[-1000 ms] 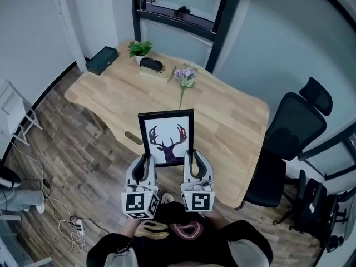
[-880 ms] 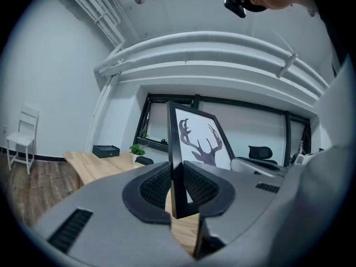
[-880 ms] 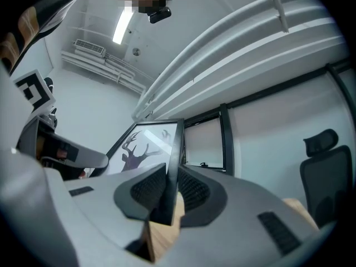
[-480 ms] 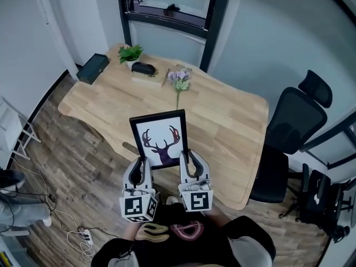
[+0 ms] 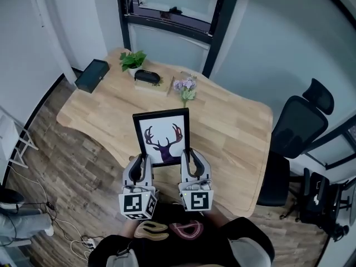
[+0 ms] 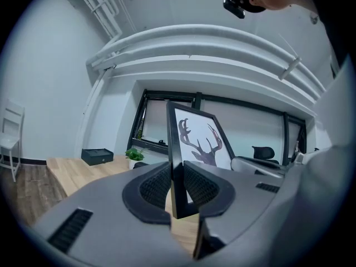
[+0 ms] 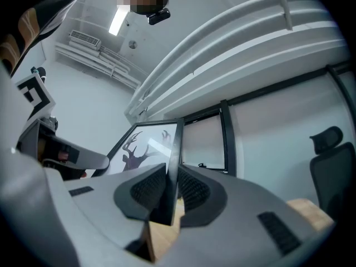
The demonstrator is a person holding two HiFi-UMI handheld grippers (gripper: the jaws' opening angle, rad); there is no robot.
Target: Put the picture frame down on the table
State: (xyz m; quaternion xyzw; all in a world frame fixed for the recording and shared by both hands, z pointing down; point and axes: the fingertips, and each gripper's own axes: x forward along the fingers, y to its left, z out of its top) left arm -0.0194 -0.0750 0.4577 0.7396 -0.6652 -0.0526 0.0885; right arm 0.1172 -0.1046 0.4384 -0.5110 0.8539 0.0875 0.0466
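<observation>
You hold the frame upright between your two grippers, its deer print facing you. Your left gripper has its fingers closed on the frame's left edge, low down. The black moulding is pinched between the ribbed pads and rises straight up past the tips. Your right gripper does the same on the right edge. Its fingers are clamped on the moulding near the bottom corner, and the rest of the frame stands above and beyond them. The bottom rail runs across from one pair of fingers to the other. The frame is in the air over the near edge of the counter, and pale wood shows below its bottom corner, under the fingers. Out past the fingertips, just beyond the frame's top edge, lies a sprig of flowers. Farther on, toward the counter's far side, a small plant stands beside a dark case that rests on a book. A black box sits well off to the left of your left fingers. An office chair stands well apart to the right of your right fingers.
</observation>
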